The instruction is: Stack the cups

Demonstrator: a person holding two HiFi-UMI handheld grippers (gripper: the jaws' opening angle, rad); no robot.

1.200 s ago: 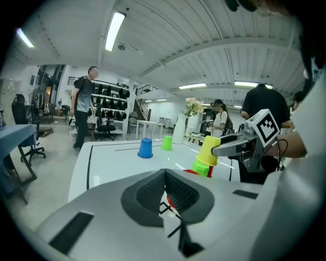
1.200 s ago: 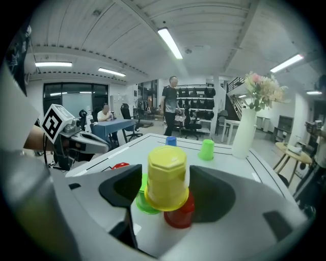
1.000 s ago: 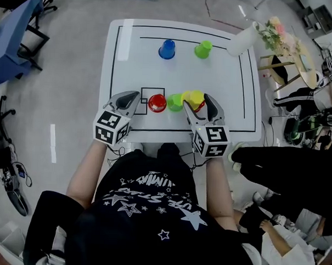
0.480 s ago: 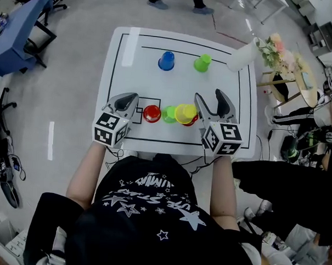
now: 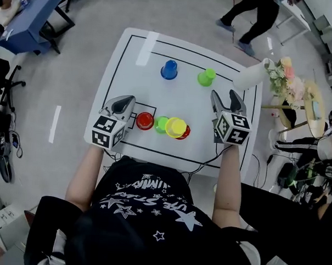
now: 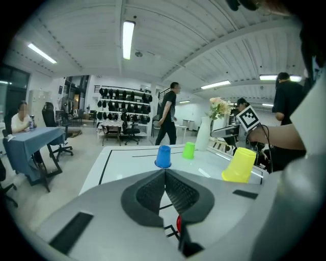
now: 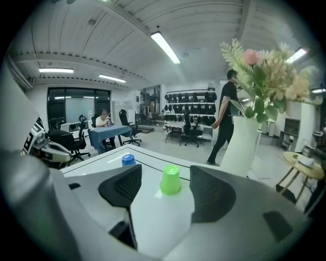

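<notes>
Right gripper (image 5: 229, 97) jaws spread, empty; an upturned lime-green plastic cup (image 7: 170, 179) stands ahead between them, bare white table (image 5: 184, 100) all round. Left gripper (image 5: 123, 104) jaws pressed together.

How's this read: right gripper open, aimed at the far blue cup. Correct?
One thing is off. The right gripper is open, but it is aimed at the far green cup, not the blue one. The right gripper view shows the green cup framed between its jaws, while the blue cup sits off to the left of them.
</notes>
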